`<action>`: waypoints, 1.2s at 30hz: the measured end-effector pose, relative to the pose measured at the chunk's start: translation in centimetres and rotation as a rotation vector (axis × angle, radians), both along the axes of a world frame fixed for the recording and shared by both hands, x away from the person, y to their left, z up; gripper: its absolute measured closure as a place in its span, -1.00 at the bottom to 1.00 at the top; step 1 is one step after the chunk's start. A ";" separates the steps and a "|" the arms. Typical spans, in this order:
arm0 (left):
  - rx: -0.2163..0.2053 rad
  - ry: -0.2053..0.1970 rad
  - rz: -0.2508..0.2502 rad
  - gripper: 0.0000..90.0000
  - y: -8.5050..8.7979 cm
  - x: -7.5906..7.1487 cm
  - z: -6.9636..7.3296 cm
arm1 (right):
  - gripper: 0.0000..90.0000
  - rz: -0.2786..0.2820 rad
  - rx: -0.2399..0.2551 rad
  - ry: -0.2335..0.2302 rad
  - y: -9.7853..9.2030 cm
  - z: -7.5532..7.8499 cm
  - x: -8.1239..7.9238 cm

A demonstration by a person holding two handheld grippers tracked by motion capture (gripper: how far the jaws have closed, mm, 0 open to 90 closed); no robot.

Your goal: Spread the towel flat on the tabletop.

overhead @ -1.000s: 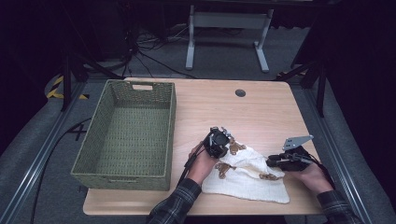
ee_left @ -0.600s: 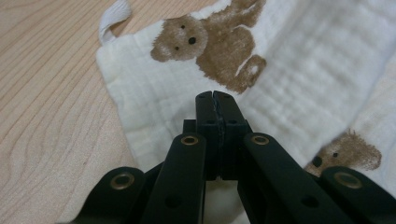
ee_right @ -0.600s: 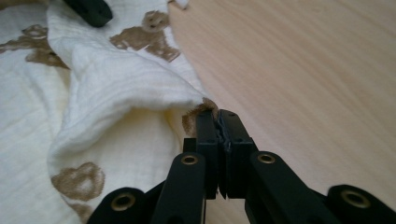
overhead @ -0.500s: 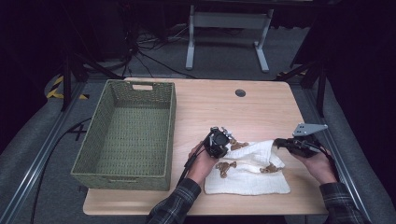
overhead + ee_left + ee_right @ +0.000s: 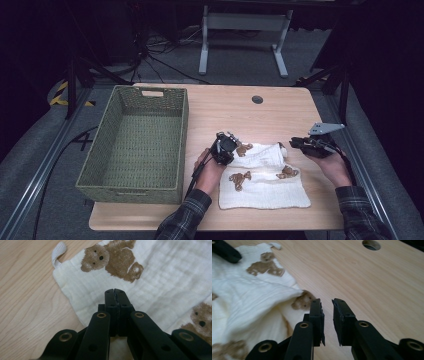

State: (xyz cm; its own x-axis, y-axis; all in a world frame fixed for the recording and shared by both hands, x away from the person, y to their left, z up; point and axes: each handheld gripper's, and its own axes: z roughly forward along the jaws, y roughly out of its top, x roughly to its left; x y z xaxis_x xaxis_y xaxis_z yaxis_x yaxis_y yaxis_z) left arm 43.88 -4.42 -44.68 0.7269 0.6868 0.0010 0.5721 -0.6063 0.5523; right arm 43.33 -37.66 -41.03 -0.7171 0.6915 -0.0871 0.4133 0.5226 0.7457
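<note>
Cream muslin cloth with brown bear prints (image 5: 265, 177) lies half-folded on the pale wooden table (image 5: 280, 107), right of the green woven basket (image 5: 135, 137). My left gripper (image 5: 115, 291) is pinched tight above its corner; if it slips, the fold could shift. My right gripper (image 5: 327, 302) hovers narrowly parted beside the lifted edge, holding nothing.

Cream-white cloth (image 5: 265, 185) here, printed with brown teddy bears, one bear just ahead of the left gripper's black fingers (image 5: 115, 302). Pale wood-grain desk (image 5: 230, 107) beyond the right gripper's black fingers (image 5: 342, 312). Over there, an olive-green woven basket (image 5: 102, 160). Sleeves (image 5: 182, 222) in dark plaid.
</note>
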 end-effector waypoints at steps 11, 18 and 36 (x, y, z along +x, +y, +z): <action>0.000 -0.004 0.010 0.99 0.4 0.2 0.0 | 0.50 0.023 0.038 0.164 1.0 -2.5 1.4; -0.002 -0.014 0.003 0.99 0.4 0.2 -0.1 | 0.97 0.047 0.019 0.206 0.9 -3.3 1.7; 0.033 -0.076 0.108 0.99 0.6 2.6 -0.3 | 0.76 -0.055 0.040 0.068 -0.9 0.0 3.4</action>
